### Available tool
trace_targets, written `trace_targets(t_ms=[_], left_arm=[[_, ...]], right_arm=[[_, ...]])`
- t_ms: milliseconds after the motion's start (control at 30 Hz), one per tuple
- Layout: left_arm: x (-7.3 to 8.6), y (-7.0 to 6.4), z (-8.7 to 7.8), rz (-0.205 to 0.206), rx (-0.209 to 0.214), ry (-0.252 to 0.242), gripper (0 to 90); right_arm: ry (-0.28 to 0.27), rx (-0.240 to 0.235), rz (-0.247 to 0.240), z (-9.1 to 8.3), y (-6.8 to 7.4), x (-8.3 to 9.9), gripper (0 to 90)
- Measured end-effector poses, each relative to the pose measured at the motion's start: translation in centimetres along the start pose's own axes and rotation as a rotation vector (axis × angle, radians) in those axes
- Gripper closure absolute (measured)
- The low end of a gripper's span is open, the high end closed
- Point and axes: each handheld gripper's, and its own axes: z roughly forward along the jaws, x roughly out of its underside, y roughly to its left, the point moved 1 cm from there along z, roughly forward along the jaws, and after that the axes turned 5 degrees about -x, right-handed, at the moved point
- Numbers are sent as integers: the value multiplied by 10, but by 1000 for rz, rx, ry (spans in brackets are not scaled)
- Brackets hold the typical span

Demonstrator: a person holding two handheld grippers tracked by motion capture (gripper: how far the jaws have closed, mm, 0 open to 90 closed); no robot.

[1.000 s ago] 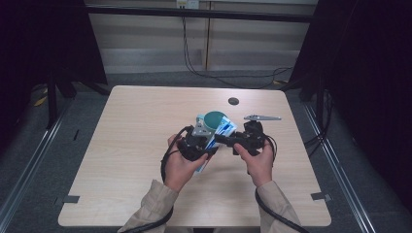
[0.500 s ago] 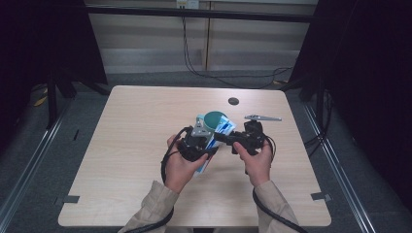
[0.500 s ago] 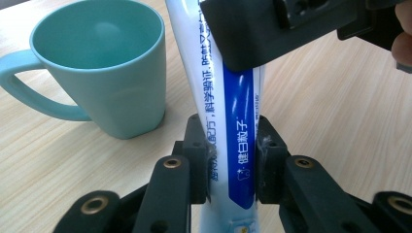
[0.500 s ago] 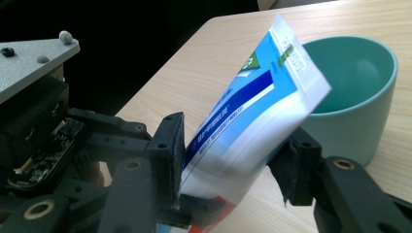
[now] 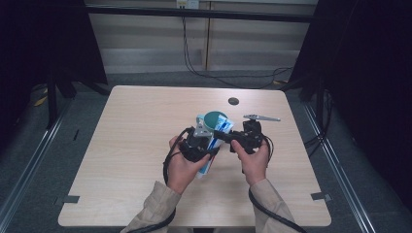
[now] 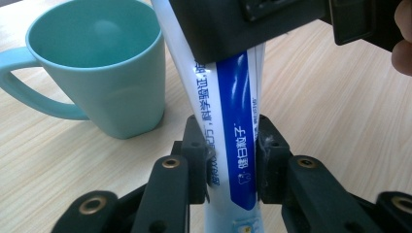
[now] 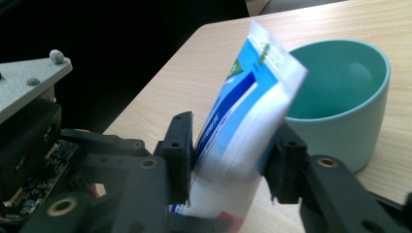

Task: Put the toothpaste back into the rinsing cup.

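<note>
A blue and white toothpaste tube [image 6: 235,121] is held above the table between both grippers. My left gripper [image 6: 232,145] is shut on its lower part, one jaw on each flat side. My right gripper [image 7: 232,158] is shut on the tube [image 7: 243,121] higher up, near the wide crimped end, which tilts toward the mug. In the high view the tube [image 5: 210,160] slants from the left hand up to the mug, with the left gripper [image 5: 210,144] and right gripper [image 5: 227,137] meeting on it. A teal mug [image 5: 213,119] stands upright and empty just behind them, handle to the left.
A thin grey metal piece [image 5: 262,117] lies on the wooden table [image 5: 121,145] to the right of the mug. A small dark round disc [image 5: 233,101] sits near the far edge. Cables trail from both grippers over the near edge.
The right gripper has edged slightly left and away from the person, along the tube toward the mug. The left gripper and the mug have hardly moved.
</note>
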Motion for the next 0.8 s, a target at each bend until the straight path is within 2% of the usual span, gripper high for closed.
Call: trace_targets(t_ms=[133,167,300,333,400,500,567,800], left_arm=[[-1,-1,0,6,1,-3,678],[-2,-2,-1,12,-1,-7,665],[-3,-2,0,29,4,-26,625],[-3,-1,0,33,10,-48,583],[-2,0,0,27,22,-60,570],[-2,4,0,-21,73,-48,480],[-1,7,0,-35,73,-31,402],[9,16,0,-22,52,-33,286]], right_arm=[[-11,-8,9,-1,0,0,677],[-20,-16,19,-2,1,-1,718],[-33,-31,28,-4,2,-1,751],[-46,-34,18,-5,3,-2,766],[-48,-31,10,-6,4,-3,768],[-59,-38,-21,-8,7,-6,773],[-64,-26,-40,-10,9,-10,773],[-72,-13,-83,-15,12,-18,773]])
